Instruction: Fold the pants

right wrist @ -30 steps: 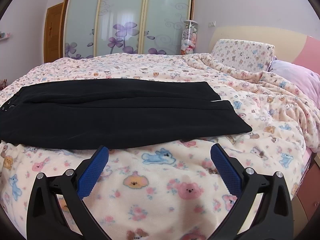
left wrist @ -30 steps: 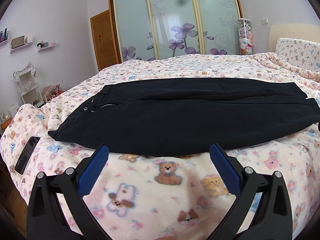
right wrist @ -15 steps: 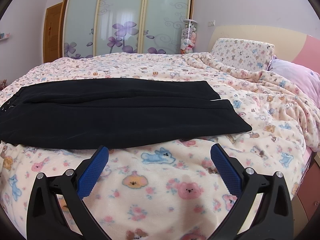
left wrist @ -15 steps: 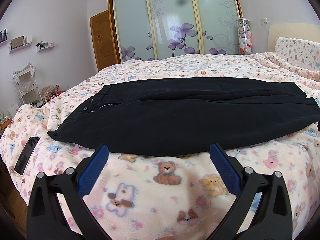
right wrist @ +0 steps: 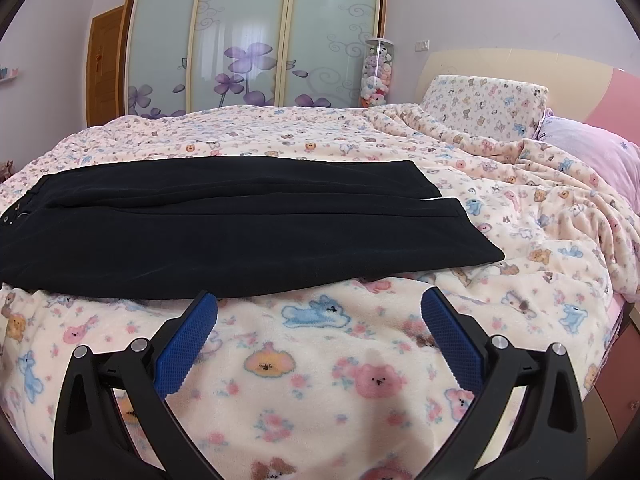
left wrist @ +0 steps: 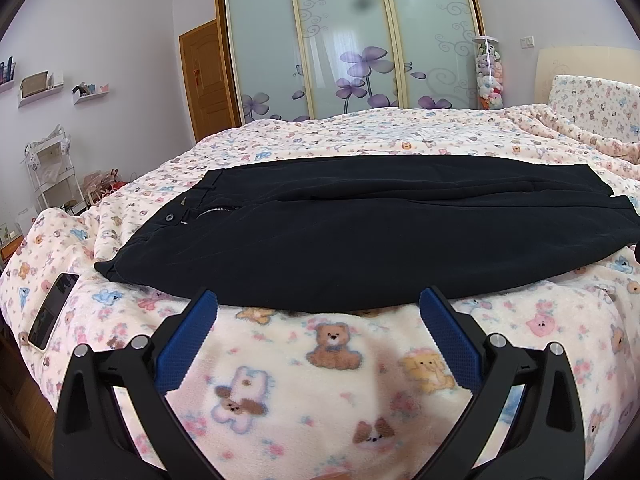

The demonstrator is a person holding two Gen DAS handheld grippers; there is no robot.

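Black pants (left wrist: 360,232) lie flat across the bed, waist to the left with button and zipper showing, legs side by side running right. In the right wrist view the pants (right wrist: 240,232) end in two leg hems at the right. My left gripper (left wrist: 318,300) is open and empty, its tips just short of the pants' near edge at the waist-to-thigh part. My right gripper (right wrist: 319,300) is open and empty, just short of the near edge of the near leg.
The bed is covered by a pink teddy-bear blanket (left wrist: 332,380). A phone (left wrist: 54,310) lies on the blanket at the left edge. Pillows (right wrist: 488,104) and bunched blanket sit at the right. A wardrobe (left wrist: 352,40) stands behind the bed.
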